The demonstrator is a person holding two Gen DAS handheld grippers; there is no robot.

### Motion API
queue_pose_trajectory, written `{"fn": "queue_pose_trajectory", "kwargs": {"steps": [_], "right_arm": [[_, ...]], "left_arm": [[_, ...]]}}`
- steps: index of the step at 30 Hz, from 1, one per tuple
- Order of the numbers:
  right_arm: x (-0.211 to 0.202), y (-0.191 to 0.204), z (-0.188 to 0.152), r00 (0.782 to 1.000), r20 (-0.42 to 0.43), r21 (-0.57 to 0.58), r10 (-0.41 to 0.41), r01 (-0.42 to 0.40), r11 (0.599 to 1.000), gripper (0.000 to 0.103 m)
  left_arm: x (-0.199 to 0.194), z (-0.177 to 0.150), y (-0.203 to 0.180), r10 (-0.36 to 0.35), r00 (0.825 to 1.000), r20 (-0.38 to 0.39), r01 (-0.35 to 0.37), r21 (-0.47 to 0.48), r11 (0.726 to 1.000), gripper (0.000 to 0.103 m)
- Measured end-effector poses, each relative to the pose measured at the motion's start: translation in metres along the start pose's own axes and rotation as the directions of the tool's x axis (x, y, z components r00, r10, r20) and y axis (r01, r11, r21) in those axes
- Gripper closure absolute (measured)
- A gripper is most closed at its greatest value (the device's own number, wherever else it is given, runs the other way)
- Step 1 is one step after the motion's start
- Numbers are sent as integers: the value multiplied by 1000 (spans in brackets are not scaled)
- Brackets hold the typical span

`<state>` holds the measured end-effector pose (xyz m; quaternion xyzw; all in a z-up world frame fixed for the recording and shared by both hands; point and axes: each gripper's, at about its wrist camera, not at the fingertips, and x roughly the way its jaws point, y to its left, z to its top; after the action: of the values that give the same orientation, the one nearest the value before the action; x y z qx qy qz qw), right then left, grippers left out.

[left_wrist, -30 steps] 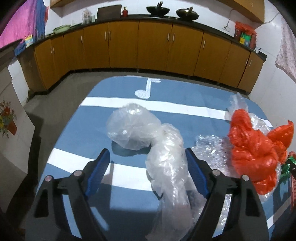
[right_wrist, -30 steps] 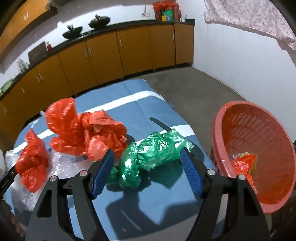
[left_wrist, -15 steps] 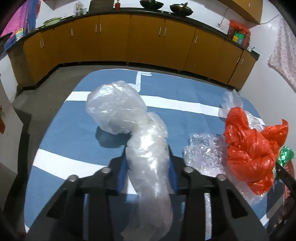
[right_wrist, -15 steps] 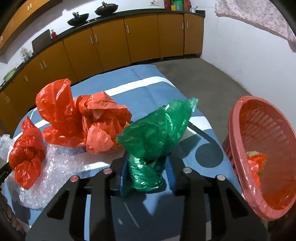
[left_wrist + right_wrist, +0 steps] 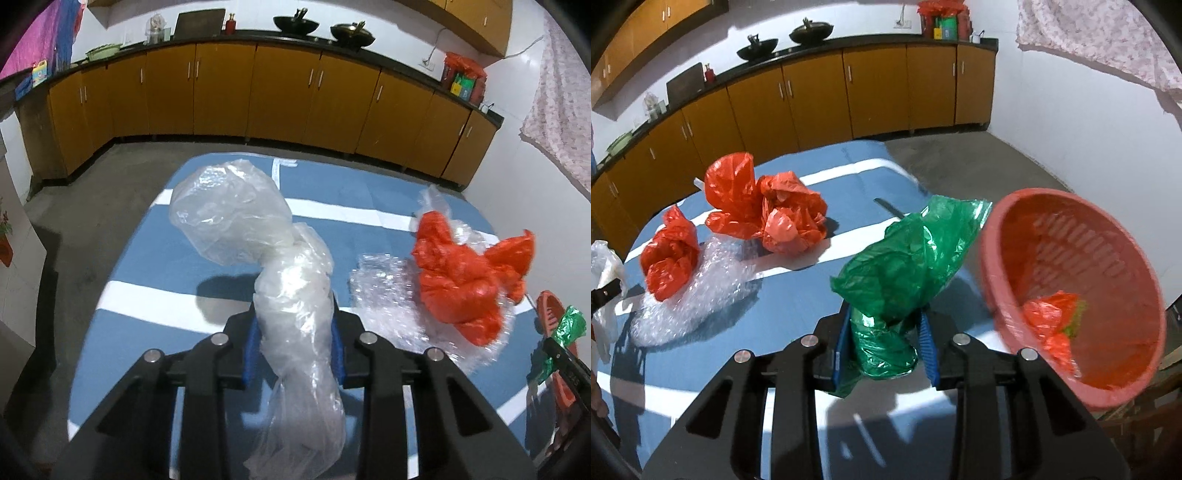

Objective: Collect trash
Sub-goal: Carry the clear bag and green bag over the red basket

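Note:
My left gripper [image 5: 295, 332] is shut on a clear plastic bag [image 5: 236, 221] and holds it lifted above the blue table [image 5: 147, 306]. My right gripper [image 5: 886, 336] is shut on a green plastic bag [image 5: 912, 251] and holds it above the table, just left of the red basket [image 5: 1071, 291]. The basket holds a red and green scrap [image 5: 1049, 317]. A small red bag [image 5: 670, 258] lies on bubble wrap [image 5: 701, 295]. A larger red bag [image 5: 764, 214] lies behind it.
The table's right edge meets the basket. Brown cabinets [image 5: 288, 96] with a black counter line the far wall. A patterned cloth [image 5: 1108, 40] hangs on the right wall. Grey floor [image 5: 997, 162] surrounds the table.
Both grippers closed on their bags and lifted them off the table. The right gripper with the green bag moved toward the basket.

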<state>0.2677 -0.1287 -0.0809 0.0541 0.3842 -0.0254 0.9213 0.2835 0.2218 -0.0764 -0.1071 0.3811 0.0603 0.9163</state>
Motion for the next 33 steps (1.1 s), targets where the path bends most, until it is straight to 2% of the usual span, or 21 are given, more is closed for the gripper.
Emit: {"fn": "queue_pose_trajectory", "kwargs": {"steps": [10,18,33], "right_arm": [[-65,-35,-2,994,94,13,-53,52,999,70],[-104,-48,-9,980,167,-8,-104,107,994,70],[-128,-88,-21,967,183,35,-177,174,984,70]], "left_arm": [[-59,-9,-34,-91,994,54,88,52,995,72],[-98,-19,-79,-164,983,77,153,137,979,71],[-117,-45,-152,-256,966,43,238,249,939,71]]}}
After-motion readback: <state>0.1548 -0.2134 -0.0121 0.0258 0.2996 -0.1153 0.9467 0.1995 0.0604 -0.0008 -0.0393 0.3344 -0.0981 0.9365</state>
